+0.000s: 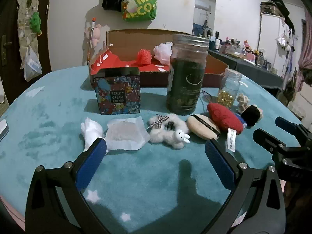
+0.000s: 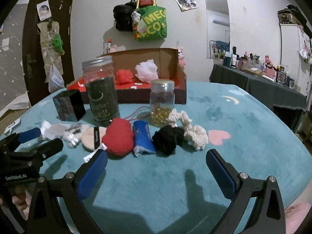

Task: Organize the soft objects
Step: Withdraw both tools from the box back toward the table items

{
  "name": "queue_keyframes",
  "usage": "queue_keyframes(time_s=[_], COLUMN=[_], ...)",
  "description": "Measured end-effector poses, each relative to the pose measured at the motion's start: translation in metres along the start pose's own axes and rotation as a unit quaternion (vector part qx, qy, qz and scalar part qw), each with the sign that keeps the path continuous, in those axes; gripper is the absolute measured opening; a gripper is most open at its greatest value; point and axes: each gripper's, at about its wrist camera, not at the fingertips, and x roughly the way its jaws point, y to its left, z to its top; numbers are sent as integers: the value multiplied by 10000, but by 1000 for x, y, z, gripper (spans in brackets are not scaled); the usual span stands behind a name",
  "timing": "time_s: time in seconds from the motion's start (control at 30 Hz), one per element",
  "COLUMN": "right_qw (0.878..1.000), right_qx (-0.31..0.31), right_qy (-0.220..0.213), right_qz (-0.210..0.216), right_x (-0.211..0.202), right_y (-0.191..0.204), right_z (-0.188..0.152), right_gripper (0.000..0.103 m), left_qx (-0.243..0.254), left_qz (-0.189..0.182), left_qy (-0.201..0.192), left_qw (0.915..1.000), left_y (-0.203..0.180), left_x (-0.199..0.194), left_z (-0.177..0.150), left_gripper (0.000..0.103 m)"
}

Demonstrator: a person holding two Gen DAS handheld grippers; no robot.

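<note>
Box [image 1: 117,92] reads "BEAUTY CREAM"; green bag [image 2: 151,24] "MEG"; left gripper [image 2: 29,146] body "GenRobot.AI".

Table cover [image 2: 243,120]: teal plush with white stars, one pink heart, one yellow crescent. Cardboard box [image 2: 167,58]: brown outside, red lining. In it, red mesh puff [image 2: 124,75] and pale pink mesh puff [image 2: 146,70]. Tin [image 1: 117,95]: black, multicolour floral print, white lettering. Tall jar [image 1: 185,81]: dark green contents. Small jar [image 2: 161,105]: gold bits. Soft items: white rabbit plush [image 1: 171,131] with checked black-and-white bow; beige powder puff [image 1: 202,125], black band; red knitted heart [image 2: 118,137]; blue pouch [image 2: 143,136]; black yarn ball [image 2: 167,139]; cream knitted piece [image 2: 193,131]. Gripper pads [image 2: 91,175]: blue on black frames.
</note>
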Motion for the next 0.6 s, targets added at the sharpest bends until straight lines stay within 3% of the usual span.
queue_keyframes(time_s=[0.6], right_qw=[9994], right_qx=[115], right_qy=[267], right_qz=[177], right_x=[12], right_y=[-12], right_z=[4], right_gripper=[103], left_qx=[16], left_qz=[100], left_qy=[257], left_qw=[9996], left_y=[22], left_x=[4], left_z=[14], left_gripper=[103])
